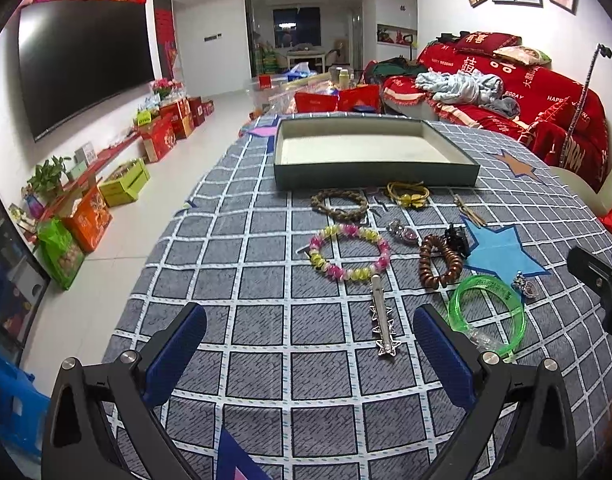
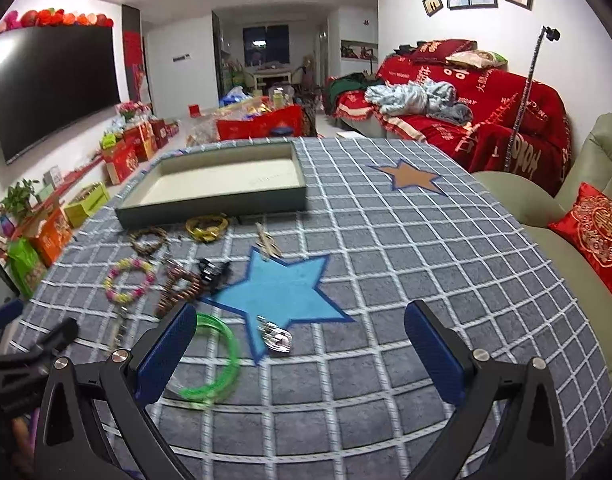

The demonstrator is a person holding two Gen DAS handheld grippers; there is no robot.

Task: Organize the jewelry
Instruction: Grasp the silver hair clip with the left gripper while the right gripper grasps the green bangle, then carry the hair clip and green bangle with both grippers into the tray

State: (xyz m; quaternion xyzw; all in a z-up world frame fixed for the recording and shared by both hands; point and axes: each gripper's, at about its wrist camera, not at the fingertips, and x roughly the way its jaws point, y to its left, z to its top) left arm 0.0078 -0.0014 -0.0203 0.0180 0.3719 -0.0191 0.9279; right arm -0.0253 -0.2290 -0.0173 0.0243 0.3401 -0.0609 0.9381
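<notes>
A shallow grey-green tray (image 1: 376, 179) with a cream floor stands empty at the far side of the checked tablecloth; it also shows in the right wrist view (image 2: 209, 208). In front of it lie a pink-yellow bead bracelet (image 1: 349, 251), a braided band (image 1: 340, 204), a yellow hair tie (image 1: 408, 194), a brown coil tie (image 1: 440, 261), a green bangle (image 1: 486, 314) and a silver star hair clip (image 1: 382, 320). My left gripper (image 1: 310, 342) is open and empty, just short of the star clip. My right gripper (image 2: 299, 344) is open and empty over a small silver clip (image 2: 275, 340), with the green bangle (image 2: 213, 360) by its left finger.
A black claw clip (image 1: 458, 238), a jewelled clip (image 1: 404, 233) and a wooden clip (image 1: 468, 210) lie among the jewelry. Blue (image 2: 277, 292) and brown (image 2: 412, 176) star patches are on the cloth. A red-covered sofa (image 2: 486, 108) and a green armchair (image 2: 566, 220) stand to the right.
</notes>
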